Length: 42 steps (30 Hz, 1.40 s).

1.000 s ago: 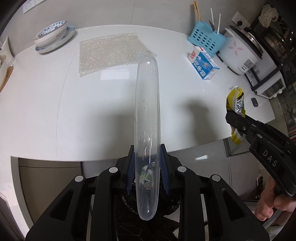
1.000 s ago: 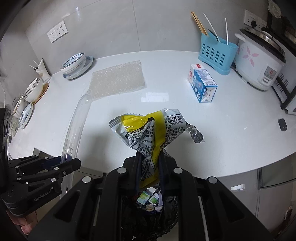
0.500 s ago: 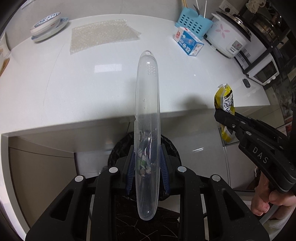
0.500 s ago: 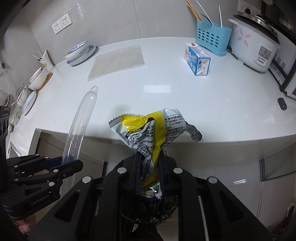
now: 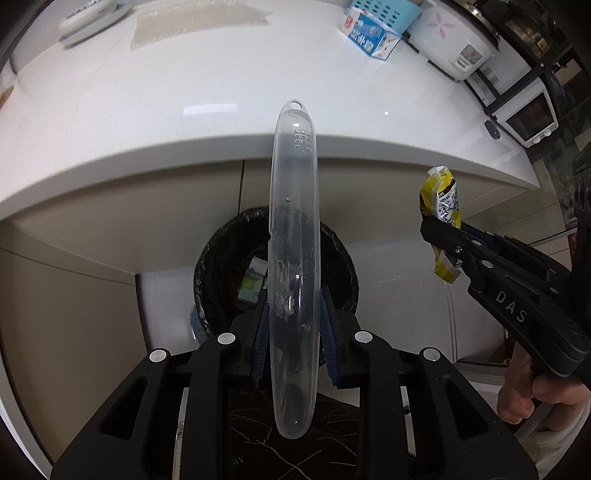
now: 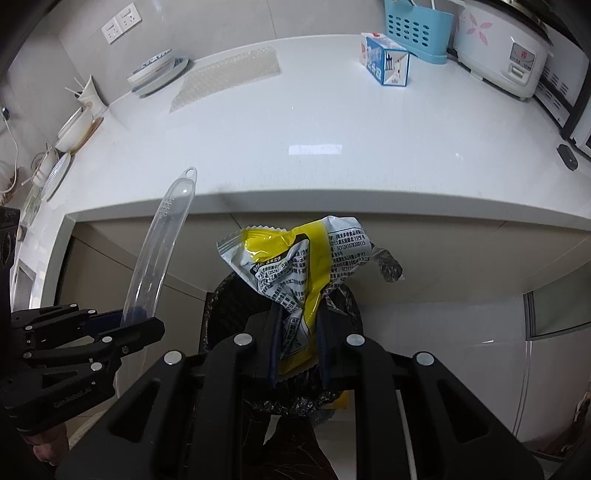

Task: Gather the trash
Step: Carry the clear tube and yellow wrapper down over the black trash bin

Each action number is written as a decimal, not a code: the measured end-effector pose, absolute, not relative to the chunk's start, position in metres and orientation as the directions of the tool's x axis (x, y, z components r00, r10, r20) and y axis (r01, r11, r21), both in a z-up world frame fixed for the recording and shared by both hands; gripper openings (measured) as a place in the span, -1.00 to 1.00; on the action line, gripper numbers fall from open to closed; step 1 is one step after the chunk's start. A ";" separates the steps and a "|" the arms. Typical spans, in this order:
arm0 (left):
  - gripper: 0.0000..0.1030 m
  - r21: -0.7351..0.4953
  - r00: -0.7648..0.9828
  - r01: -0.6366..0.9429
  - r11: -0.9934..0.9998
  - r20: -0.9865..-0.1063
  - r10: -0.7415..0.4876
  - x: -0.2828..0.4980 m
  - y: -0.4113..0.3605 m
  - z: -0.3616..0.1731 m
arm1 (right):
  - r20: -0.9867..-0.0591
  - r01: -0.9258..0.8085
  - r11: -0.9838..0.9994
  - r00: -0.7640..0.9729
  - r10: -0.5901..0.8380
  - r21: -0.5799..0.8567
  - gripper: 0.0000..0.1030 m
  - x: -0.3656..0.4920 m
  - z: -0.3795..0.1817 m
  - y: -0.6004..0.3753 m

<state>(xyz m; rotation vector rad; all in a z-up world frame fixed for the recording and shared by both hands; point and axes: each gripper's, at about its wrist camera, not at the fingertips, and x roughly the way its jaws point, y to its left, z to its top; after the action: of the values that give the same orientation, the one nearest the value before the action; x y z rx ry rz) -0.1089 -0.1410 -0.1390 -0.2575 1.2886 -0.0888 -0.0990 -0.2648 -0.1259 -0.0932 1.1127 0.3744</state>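
The left gripper is clamped on a long clear plastic case, smooth, glossy and rounded at both ends, with a cluster of tiny holes and a small loop at its far tip; the blue ribbed pads press its sides, and it runs up the middle of the frame. The right gripper is pinched tight on a crinkled snack wrapper, yellow and silver foil with dense black print (its upper half fans out above the jaws). Below both, centre of each view, sits a round bin lined with a wrinkled black bag, tucked under the edge of the white, glossy counter.

The left wrist view looks into the bin, where a small green-and-white carton lies; the right wrist view has the wrapper across that opening. The right wrist view alone shows stacked bowls at upper left; both show a sheet of bubble wrap, a blue-and-white carton, a pale blue perforated basket and a white rice cooker.
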 end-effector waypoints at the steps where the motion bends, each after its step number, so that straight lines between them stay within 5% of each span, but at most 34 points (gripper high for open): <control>1: -0.52 -0.237 0.275 -0.082 0.968 -0.939 -0.206 -0.110 -0.142 -0.143 | -0.888 -0.343 0.933 0.386 0.248 0.111 -0.71 -0.101 -0.129 -0.265; 31: -0.50 -0.186 0.212 -0.071 0.980 -0.963 -0.167 -0.094 -0.165 -0.252 | -0.949 -0.324 0.941 0.257 0.186 0.097 -0.71 -0.110 -0.211 -0.279; 33: -0.29 -0.143 0.200 -0.054 0.988 -0.971 -0.130 -0.092 -0.171 -0.256 | -0.949 -0.323 0.941 0.255 0.184 0.096 -0.71 -0.109 -0.212 -0.279; 35: 0.20 -0.113 0.223 -0.058 0.992 -0.970 -0.098 -0.093 -0.174 -0.252 | -0.952 -0.327 0.940 0.247 0.183 0.096 -0.70 -0.109 -0.214 -0.278; 42: 0.71 -0.128 0.263 -0.093 0.987 -0.960 -0.100 -0.095 -0.159 -0.238 | -0.955 -0.331 0.938 0.230 0.186 0.103 -0.70 -0.104 -0.222 -0.272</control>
<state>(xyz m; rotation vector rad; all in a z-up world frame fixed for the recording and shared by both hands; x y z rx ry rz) -0.0954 -0.1591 -0.2385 -0.1711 1.3066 -0.0043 -0.1037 -0.2719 -0.2220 -0.1309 1.2918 0.3567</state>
